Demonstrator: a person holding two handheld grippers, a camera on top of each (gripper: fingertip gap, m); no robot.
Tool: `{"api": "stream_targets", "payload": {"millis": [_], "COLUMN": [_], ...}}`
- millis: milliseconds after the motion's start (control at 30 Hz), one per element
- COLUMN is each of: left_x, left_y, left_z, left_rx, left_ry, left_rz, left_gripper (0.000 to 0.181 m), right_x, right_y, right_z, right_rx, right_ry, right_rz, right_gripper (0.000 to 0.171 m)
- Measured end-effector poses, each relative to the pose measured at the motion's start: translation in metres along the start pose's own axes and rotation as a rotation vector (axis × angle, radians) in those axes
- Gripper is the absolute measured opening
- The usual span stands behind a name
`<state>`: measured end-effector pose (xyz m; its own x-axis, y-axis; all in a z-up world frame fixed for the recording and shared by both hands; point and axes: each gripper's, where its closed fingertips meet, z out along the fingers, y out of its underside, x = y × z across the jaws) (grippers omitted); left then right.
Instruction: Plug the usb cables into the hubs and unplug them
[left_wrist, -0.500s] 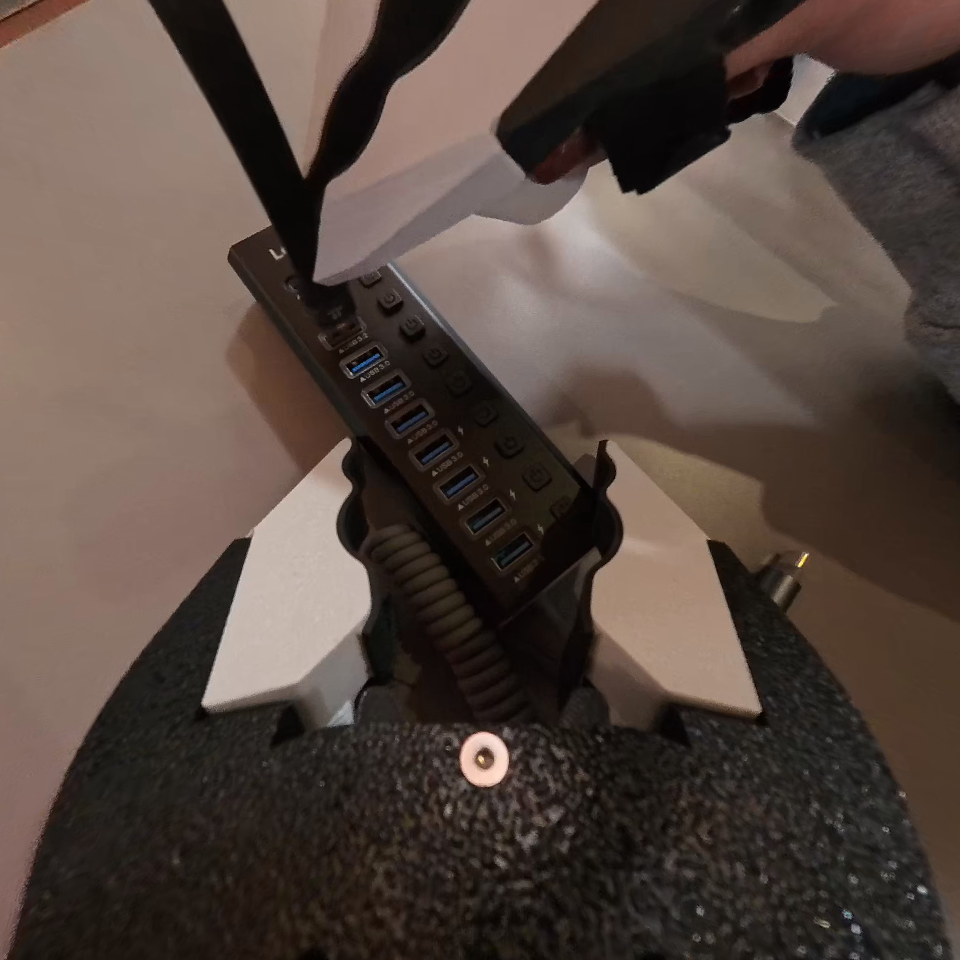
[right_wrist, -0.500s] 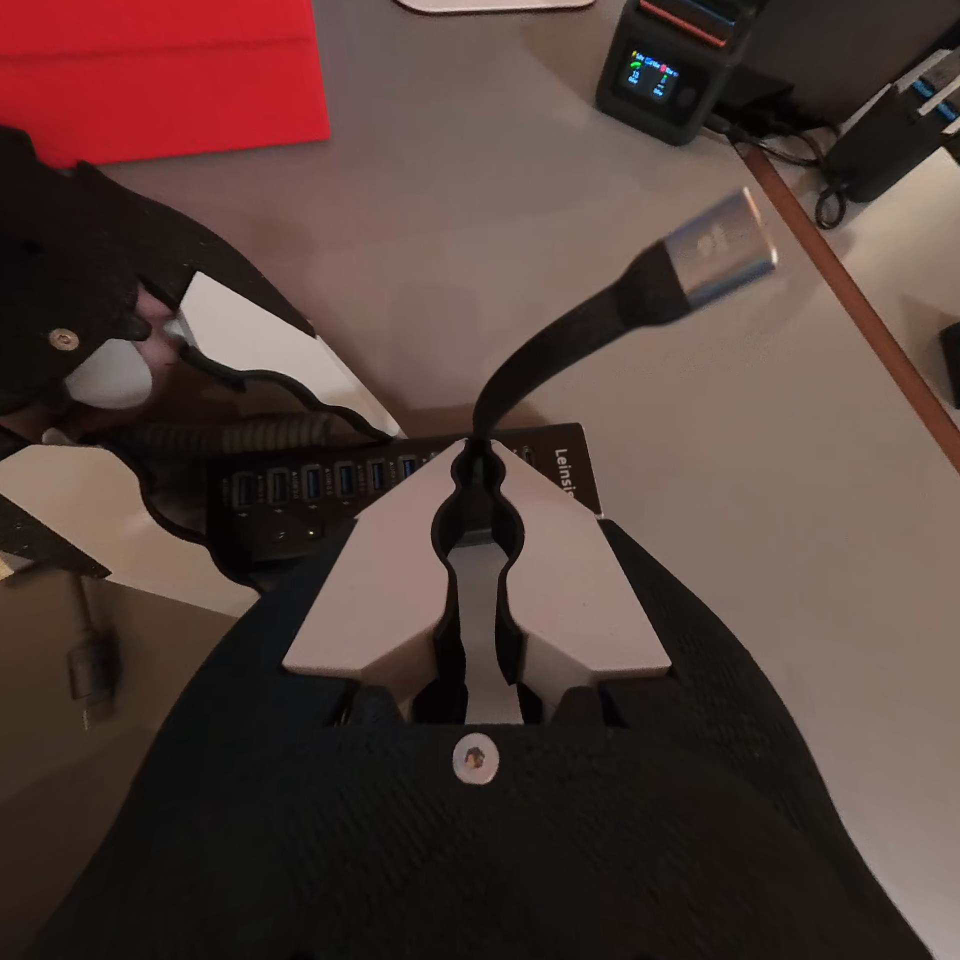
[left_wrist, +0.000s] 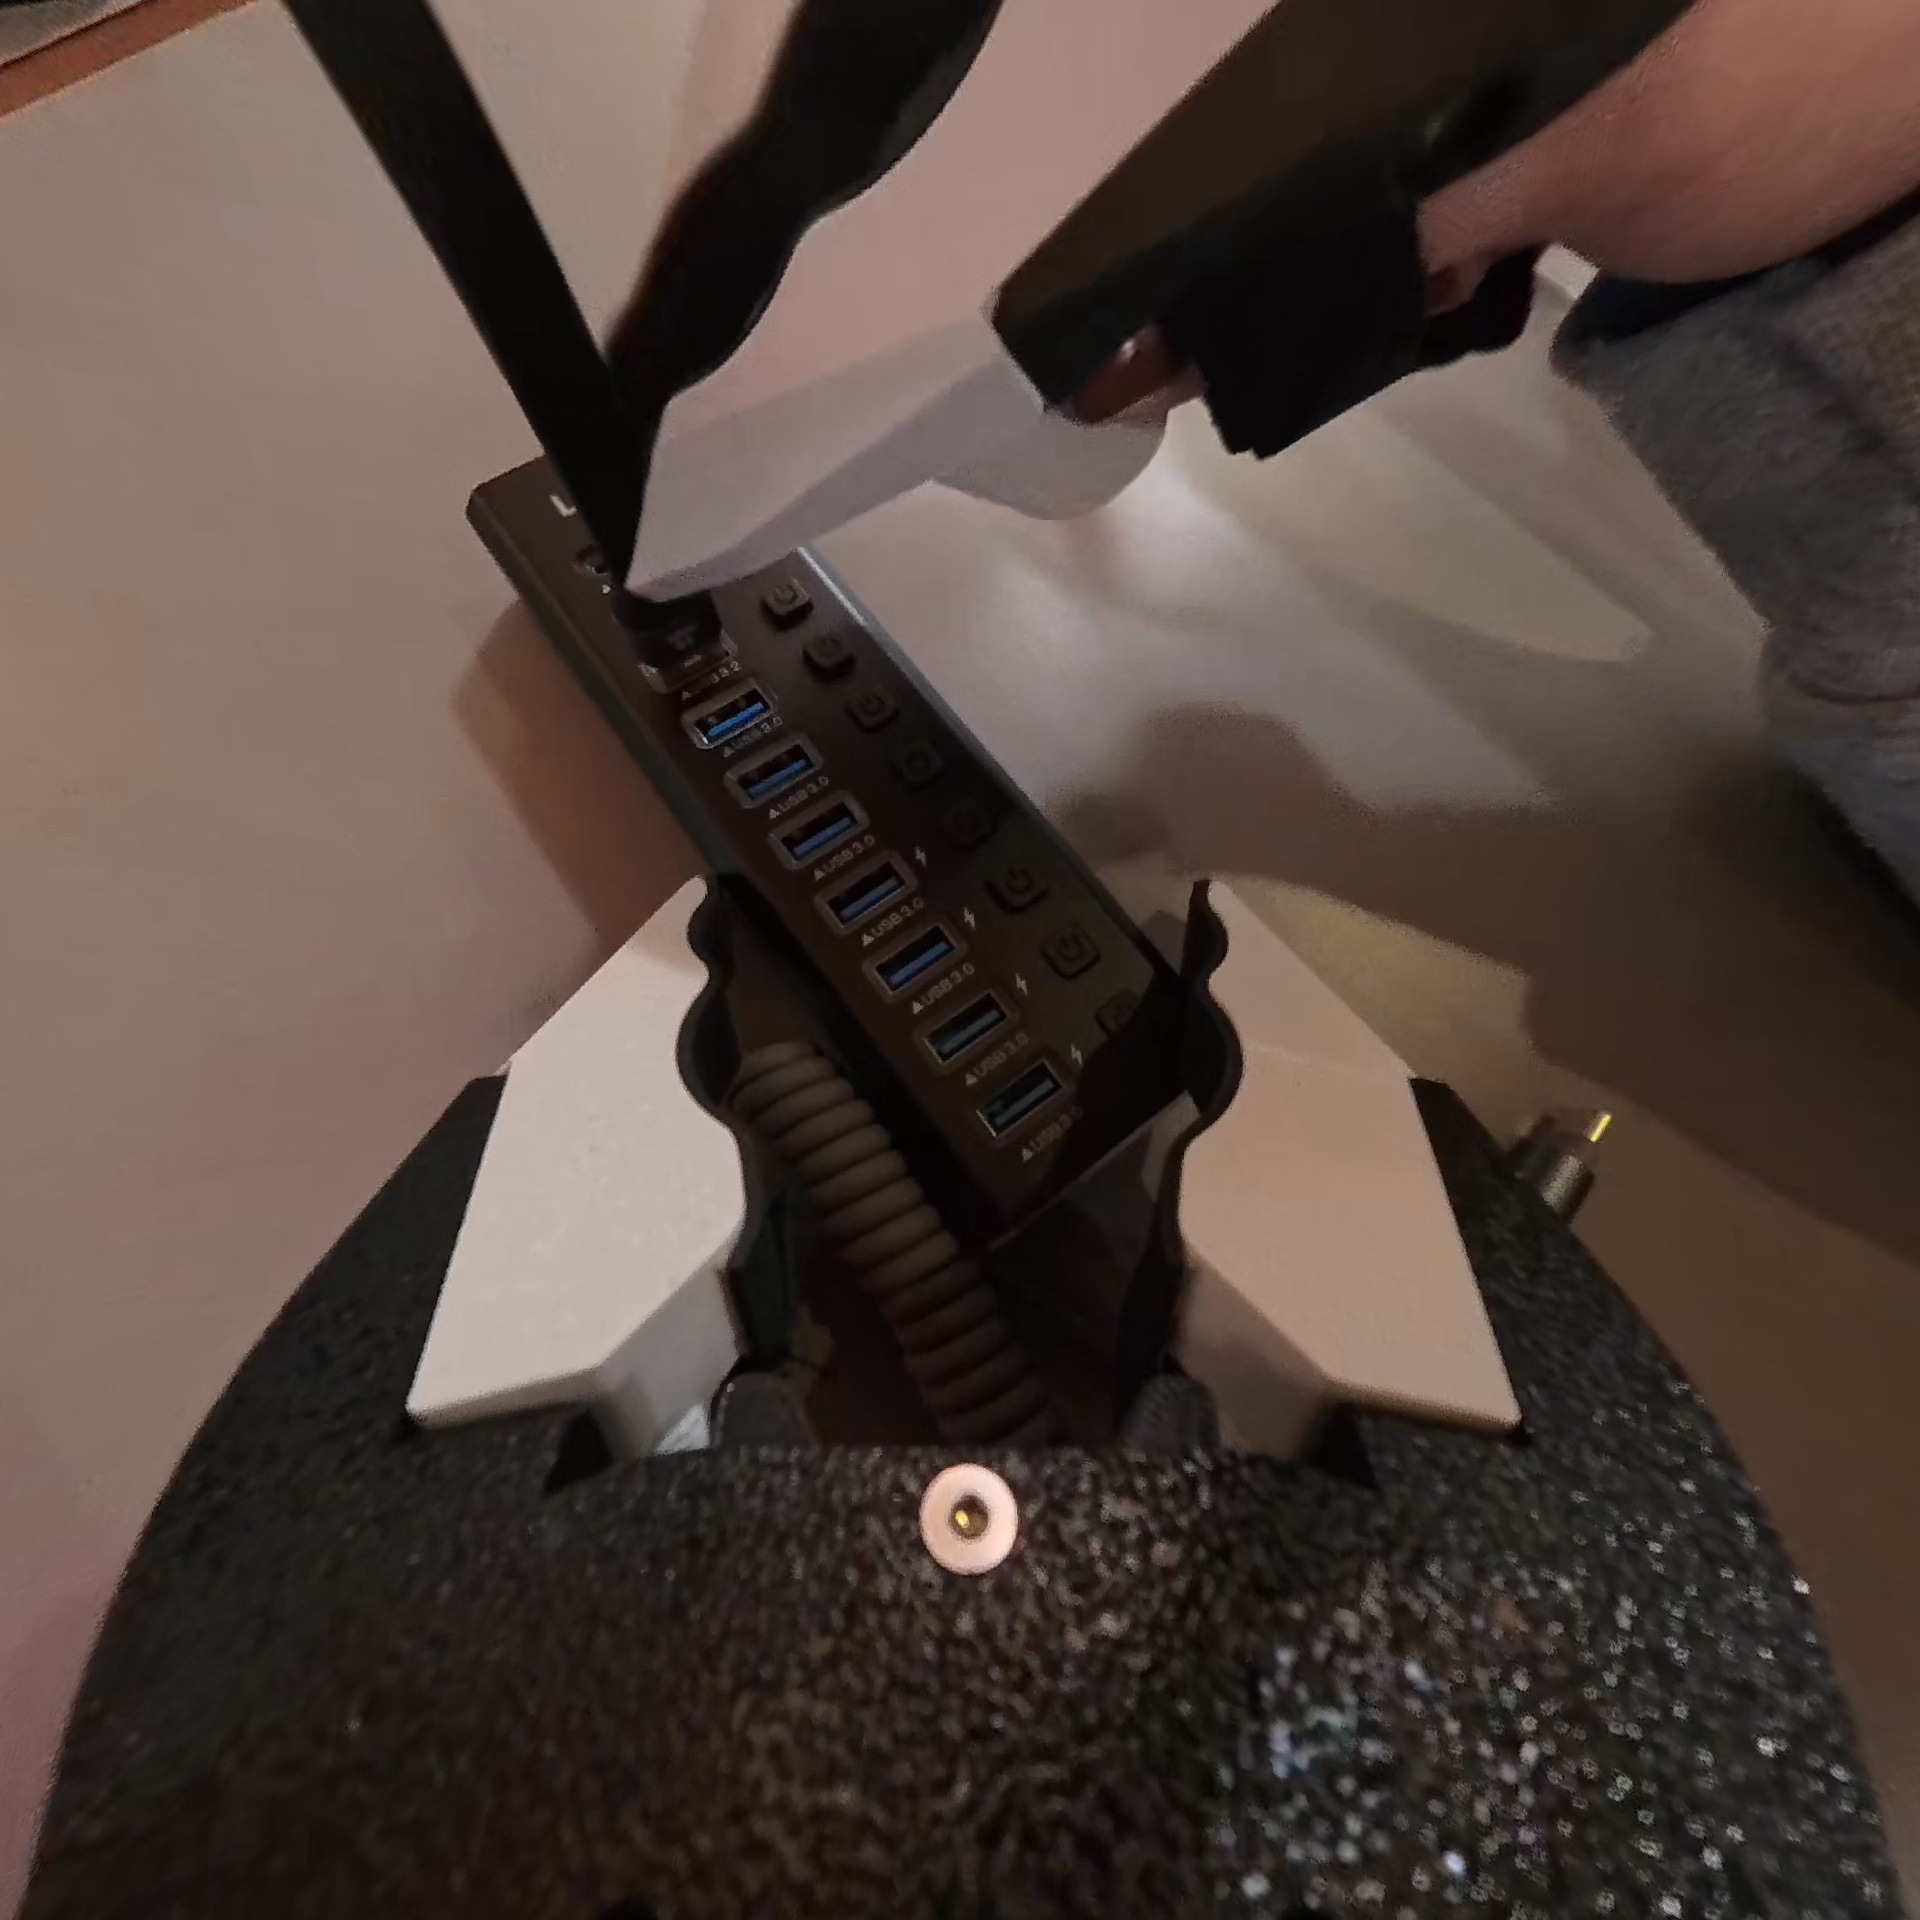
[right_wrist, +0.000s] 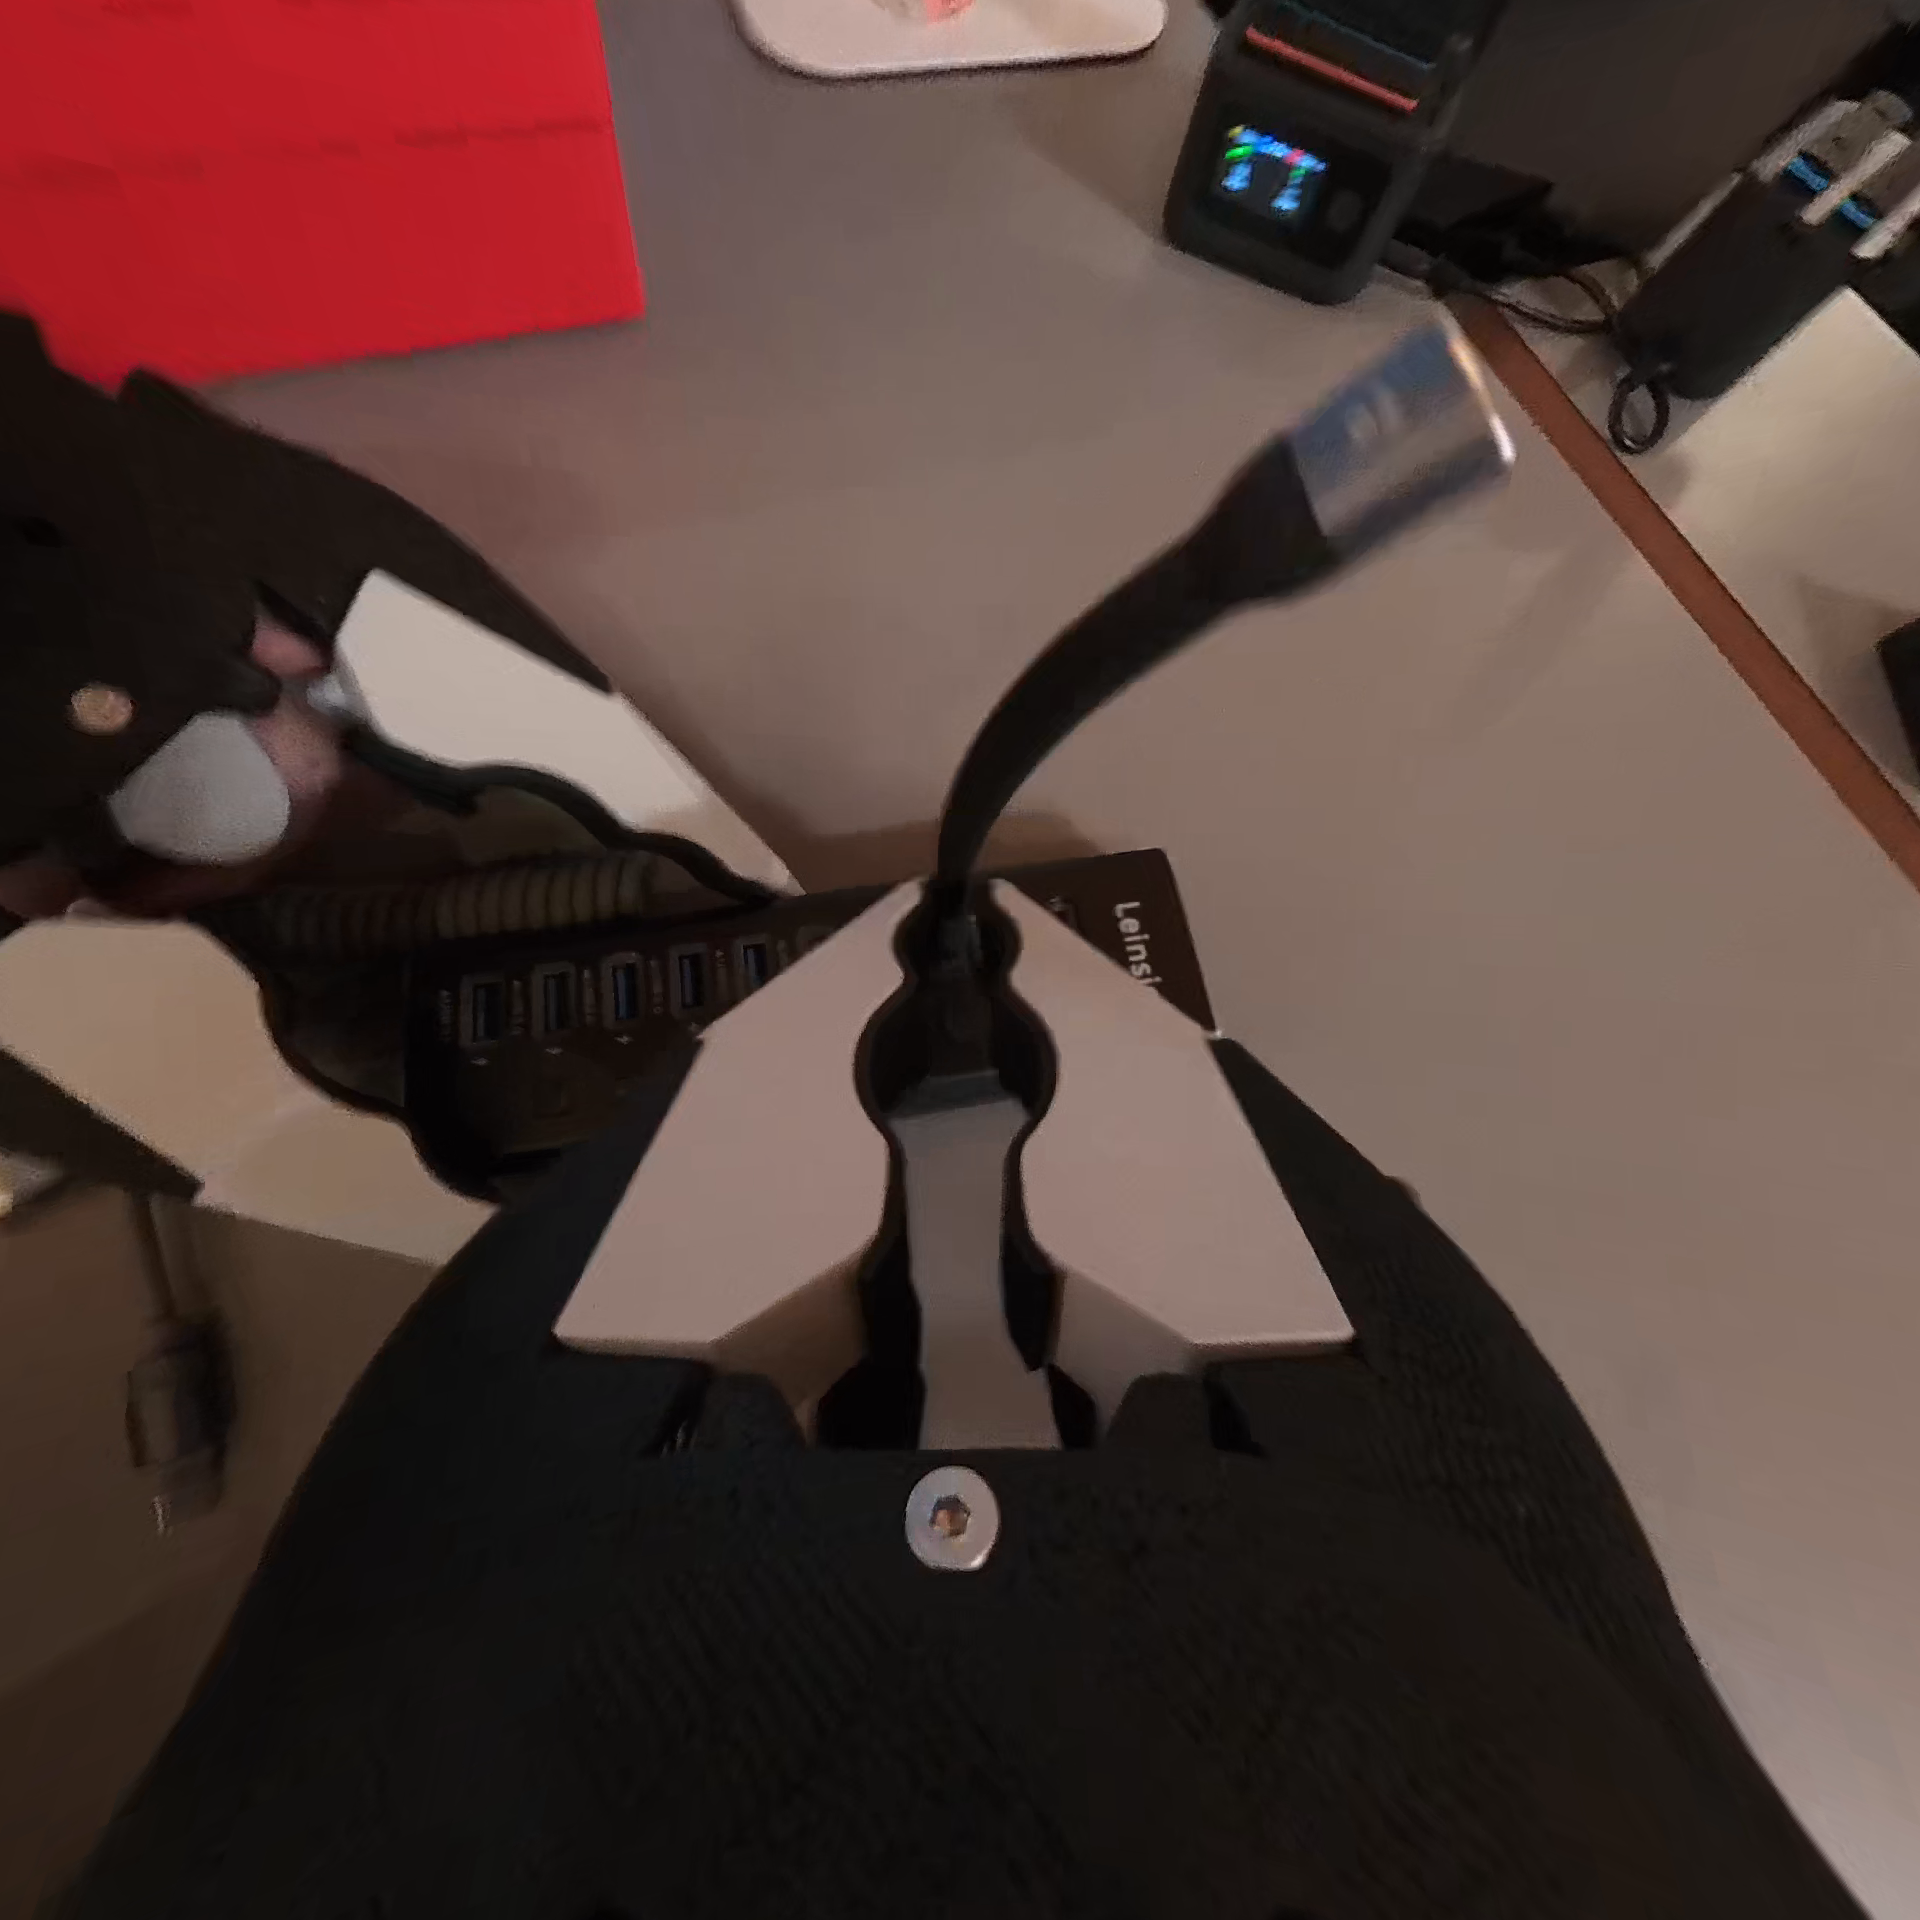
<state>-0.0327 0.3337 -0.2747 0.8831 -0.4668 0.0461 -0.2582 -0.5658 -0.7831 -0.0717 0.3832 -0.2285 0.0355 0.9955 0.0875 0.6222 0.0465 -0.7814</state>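
A black USB hub (left_wrist: 914, 894) with a row of blue ports lies on the pale table. My left gripper (left_wrist: 956, 935) is shut on its near end, beside the hub's grey coiled cable (left_wrist: 883, 1226). My right gripper (right_wrist: 956, 904) is shut on the plug of a flat black USB cable (right_wrist: 1091, 665), pressing it onto a port at the hub's far end (left_wrist: 665, 623). How deep the plug sits is hidden. The cable's free silver connector (right_wrist: 1392, 436) sticks up in the air. The hub (right_wrist: 623, 997) and left gripper (right_wrist: 364, 831) also show in the right wrist view.
A red folder (right_wrist: 291, 177) lies far left, a small black device with a colour screen (right_wrist: 1288, 177) far right, more black gear with cables (right_wrist: 1766, 239) past the brown table edge (right_wrist: 1683, 582). A loose cable plug (right_wrist: 177, 1392) lies near left. A metal barrel plug (left_wrist: 1558, 1164) sits by my left gripper. The left tips stand about 20 centimetres off the red folder (right_wrist: 291, 177).
Almost nothing. Both grippers keep their hold; the right gripper and plug shift slightly at the hub's far port, and the cable's free end has swung a little.
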Motion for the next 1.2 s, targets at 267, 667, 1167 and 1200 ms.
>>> {"api": "stream_targets", "payload": {"millis": [267,667,1167,1200], "left_x": [0.000,0.000,-0.032,-0.031], "left_y": [0.000,0.000,-0.041,-0.040], "left_z": [0.000,0.000,-0.104,-0.107], "left_rx": [0.000,0.000,0.575,0.595], "left_ry": [0.001,0.001,-0.081,-0.065], "left_rz": [-0.001,0.000,-0.004,-0.012], "left_gripper": [0.085,0.091,0.094,0.094], "right_x": [-0.003,-0.003,-0.095,-0.113], "right_y": [-0.002,0.001,0.032,0.037], "right_z": [0.016,0.017,-0.034,-0.042], "right_rx": [0.090,0.166,0.125,0.100], "right_ry": [-0.073,-0.076,-0.128,-0.209], "right_rz": [0.070,0.110,0.002,0.025], "right_gripper": [0.003,0.004,0.061,0.061]}}
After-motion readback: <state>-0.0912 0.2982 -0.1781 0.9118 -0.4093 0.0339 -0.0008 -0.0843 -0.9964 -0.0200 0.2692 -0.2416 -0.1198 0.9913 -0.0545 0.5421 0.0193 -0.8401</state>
